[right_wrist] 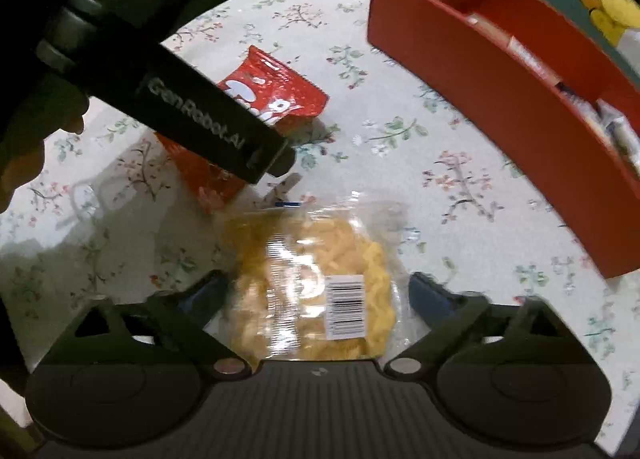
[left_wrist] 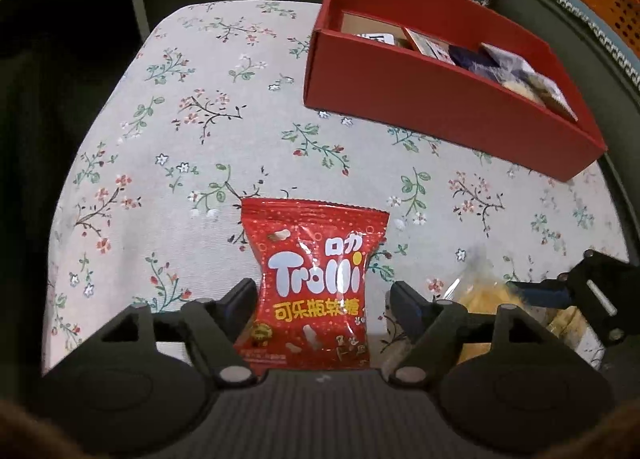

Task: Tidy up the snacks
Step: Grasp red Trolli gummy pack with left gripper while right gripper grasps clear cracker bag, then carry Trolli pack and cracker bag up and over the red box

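The pick-up step was judged in hand: the left gripper [left_wrist: 324, 299] and right gripper [right_wrist: 320, 291], both spread wide, straddled the Trolli packet [left_wrist: 316, 287] and clear snack bag [right_wrist: 316, 287] lying mid-desk, so closure, then transfer to the red box [left_wrist: 440, 99], was required.

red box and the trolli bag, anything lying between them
Nothing: in the left wrist view only bare floral tablecloth lies between the Trolli bag and the red box.

Your left gripper [right_wrist: 256, 147] hides the middle of the red gummy packet [right_wrist: 280, 99] — the red box [right_wrist: 480, 71] runs off frame, its contents [right_wrist: 616, 127] too blurred to name.
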